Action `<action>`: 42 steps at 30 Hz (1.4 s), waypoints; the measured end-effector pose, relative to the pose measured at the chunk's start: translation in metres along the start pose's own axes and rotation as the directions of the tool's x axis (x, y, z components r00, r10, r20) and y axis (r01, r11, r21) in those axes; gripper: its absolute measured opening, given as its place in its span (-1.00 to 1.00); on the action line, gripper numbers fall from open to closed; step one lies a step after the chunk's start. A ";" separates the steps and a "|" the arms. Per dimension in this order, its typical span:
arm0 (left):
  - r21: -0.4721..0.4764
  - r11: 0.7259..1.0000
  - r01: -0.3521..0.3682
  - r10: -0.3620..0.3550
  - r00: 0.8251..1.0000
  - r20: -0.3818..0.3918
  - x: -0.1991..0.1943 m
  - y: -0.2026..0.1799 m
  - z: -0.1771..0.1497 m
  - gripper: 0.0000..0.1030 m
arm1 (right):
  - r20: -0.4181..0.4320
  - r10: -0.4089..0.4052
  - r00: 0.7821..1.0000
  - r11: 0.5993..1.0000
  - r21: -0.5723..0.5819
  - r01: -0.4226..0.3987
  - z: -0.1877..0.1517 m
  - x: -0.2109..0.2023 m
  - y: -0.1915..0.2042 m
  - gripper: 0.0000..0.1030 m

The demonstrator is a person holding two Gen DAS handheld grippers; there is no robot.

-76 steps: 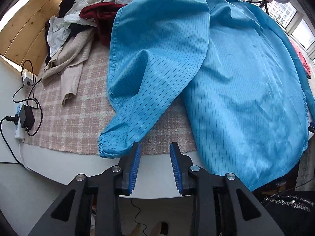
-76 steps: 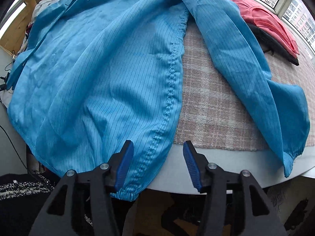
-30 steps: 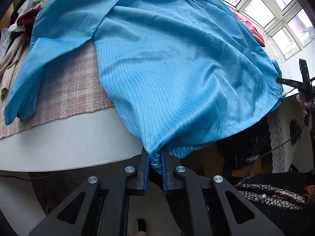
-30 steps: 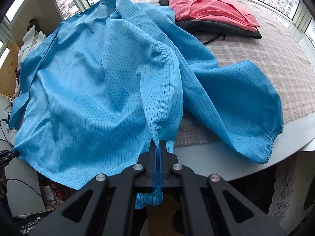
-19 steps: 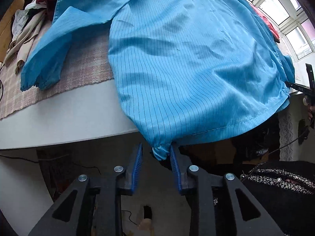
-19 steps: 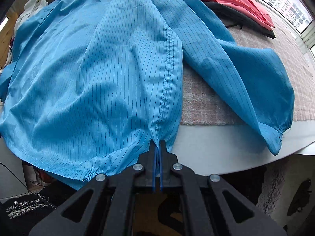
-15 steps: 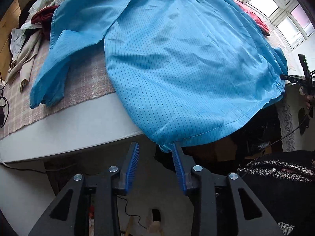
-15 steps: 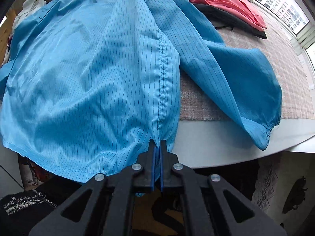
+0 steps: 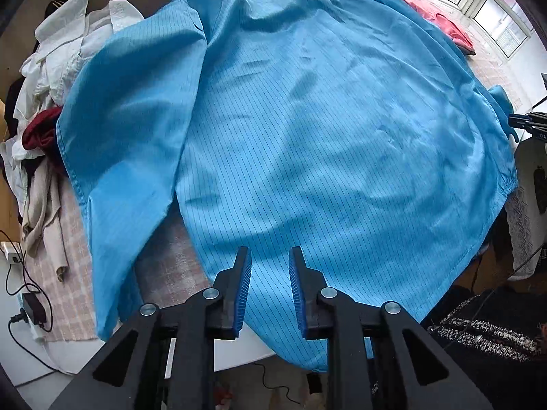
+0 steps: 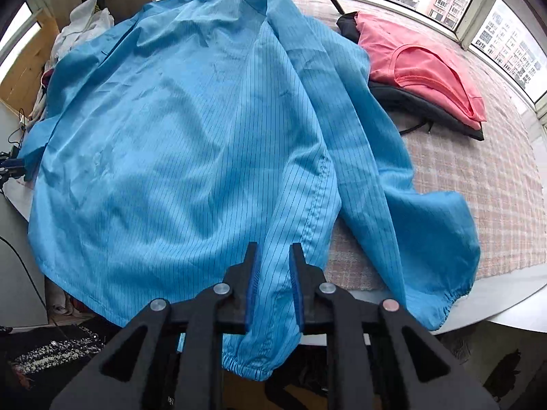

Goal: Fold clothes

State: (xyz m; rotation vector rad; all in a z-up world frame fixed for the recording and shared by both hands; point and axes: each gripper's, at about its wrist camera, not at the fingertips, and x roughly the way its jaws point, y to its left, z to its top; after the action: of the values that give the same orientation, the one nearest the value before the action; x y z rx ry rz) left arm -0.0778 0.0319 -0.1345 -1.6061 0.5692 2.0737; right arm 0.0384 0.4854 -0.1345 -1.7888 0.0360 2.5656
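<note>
on checked cloth (image 10: 478, 184), blue jacket (image 9: 324, 136) lies spread, hem over table edge. left gripper (image 9: 270, 287) and right gripper (image 10: 274, 283) both opening above it, pinching nothing.

Blue pinstriped jacket (image 9: 324, 143), pink plaid cloth (image 10: 478, 184), coral shirt (image 10: 420, 65).

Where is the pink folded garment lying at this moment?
In the right wrist view, the pink garment lies at the upper right, folded on top of a dark garment on the checked cloth, near the windows and right of the blue jacket.
</note>
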 end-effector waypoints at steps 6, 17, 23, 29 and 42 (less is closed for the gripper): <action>0.064 0.985 -0.160 0.151 0.980 0.132 0.007 0.051 0.167 0.13 | 0.194 -0.092 0.977 0.996 0.023 0.089 0.152 0.013 -0.019 0.21; 0.094 0.977 -0.193 0.199 0.978 -0.061 0.147 0.118 0.291 -0.47 | 0.103 -0.064 0.993 0.998 0.010 0.064 0.300 0.127 -0.011 0.21; 0.097 0.985 -0.142 0.144 0.990 -0.012 0.140 0.142 0.303 -0.99 | 0.018 -0.162 0.987 0.987 0.016 0.161 0.325 0.155 -0.037 -0.97; 0.039 0.972 -0.232 0.228 0.970 0.085 0.112 0.175 0.320 -0.99 | 0.141 -0.346 0.928 0.937 0.098 0.334 0.354 0.121 -0.071 -0.98; 0.025 0.973 -0.231 0.223 0.959 0.175 0.053 0.198 0.279 -0.54 | 0.236 -0.452 0.860 0.890 0.060 0.451 0.318 0.084 -0.038 -0.25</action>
State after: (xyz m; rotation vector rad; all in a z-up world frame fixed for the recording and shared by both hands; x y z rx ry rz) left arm -0.4232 0.0374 -0.1112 -1.3731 0.7642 2.3194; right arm -0.2875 0.5314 -0.1036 -1.2677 -0.3430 2.4019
